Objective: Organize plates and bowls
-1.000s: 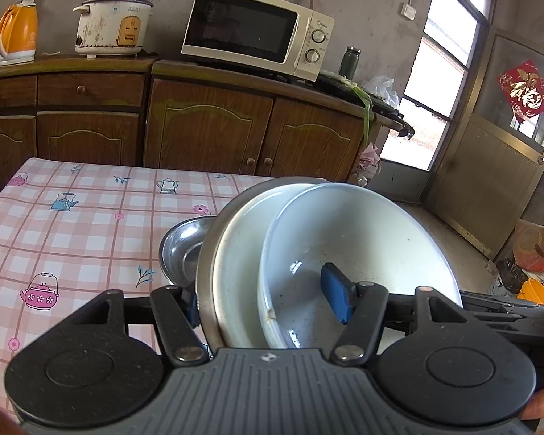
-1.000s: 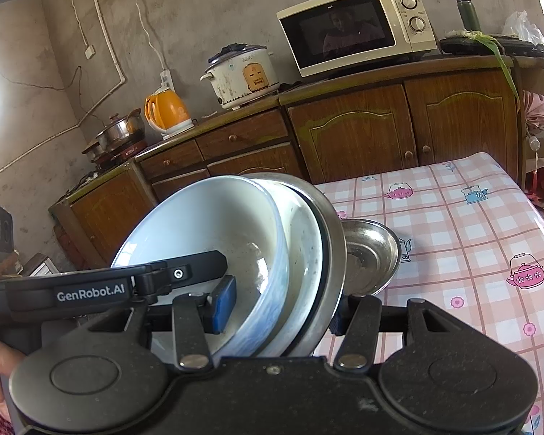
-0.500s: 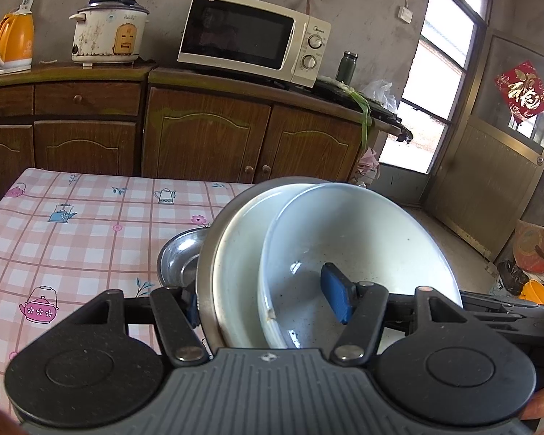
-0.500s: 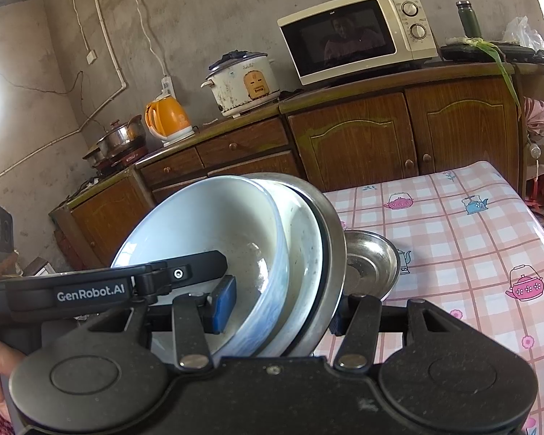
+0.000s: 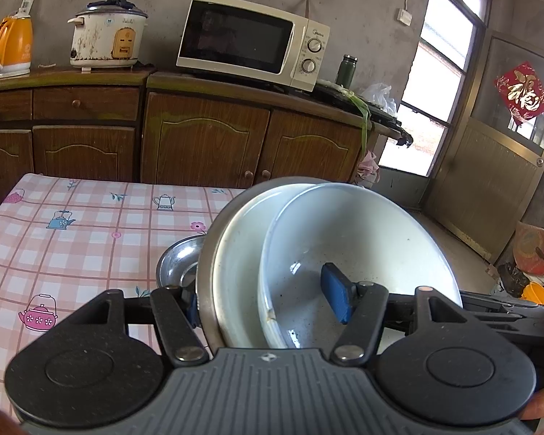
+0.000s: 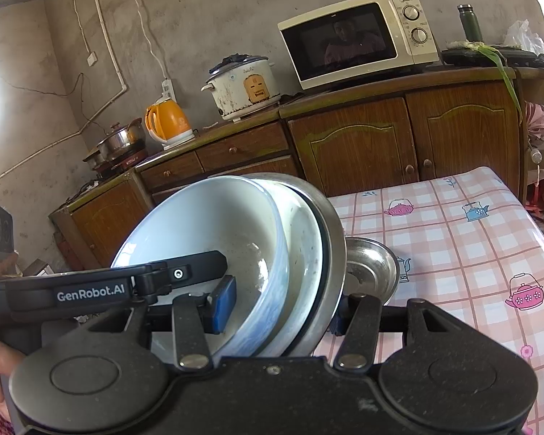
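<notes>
Tongs left (image 5: 268, 299) and right (image 6: 277, 308) both clamped on tilted stack (image 5: 344, 239) of white bowls in steel basin, lifted over checked bench (image 5: 72, 239), steel bowl (image 6: 371, 272) on bench behind.

Nested bowls (image 5: 344, 253) stand tilted on the table (image 5: 72, 246), small bowl (image 5: 177, 264) behind.
</notes>
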A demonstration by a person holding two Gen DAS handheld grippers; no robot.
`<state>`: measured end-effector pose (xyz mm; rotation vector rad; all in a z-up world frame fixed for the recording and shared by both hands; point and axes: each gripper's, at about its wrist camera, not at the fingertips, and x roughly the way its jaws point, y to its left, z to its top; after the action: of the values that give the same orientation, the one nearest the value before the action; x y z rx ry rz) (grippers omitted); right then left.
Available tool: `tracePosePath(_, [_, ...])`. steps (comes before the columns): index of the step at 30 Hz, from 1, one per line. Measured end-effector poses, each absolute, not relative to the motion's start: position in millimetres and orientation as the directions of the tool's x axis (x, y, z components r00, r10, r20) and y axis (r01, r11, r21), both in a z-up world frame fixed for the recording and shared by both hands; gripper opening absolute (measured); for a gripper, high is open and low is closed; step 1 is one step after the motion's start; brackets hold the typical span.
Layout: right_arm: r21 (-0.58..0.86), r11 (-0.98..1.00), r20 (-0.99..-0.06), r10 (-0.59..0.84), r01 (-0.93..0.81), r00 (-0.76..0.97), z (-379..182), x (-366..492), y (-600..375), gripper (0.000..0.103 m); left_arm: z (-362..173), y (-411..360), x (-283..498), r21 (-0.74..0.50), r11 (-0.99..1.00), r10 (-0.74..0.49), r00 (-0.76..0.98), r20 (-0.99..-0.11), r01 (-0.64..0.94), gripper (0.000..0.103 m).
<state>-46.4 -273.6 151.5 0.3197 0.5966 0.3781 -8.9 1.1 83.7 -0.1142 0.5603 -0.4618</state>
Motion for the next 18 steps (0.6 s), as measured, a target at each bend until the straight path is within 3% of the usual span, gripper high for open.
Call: tracePosePath(18, [0.395,0.883,-0.482,0.433,-0.253,0.762,151.7,-46.8,-273.1,0.061,90.1,3.1,-0.1,-0.231,0.893,-0.451,0.751,-0.482,0.387,0.063])
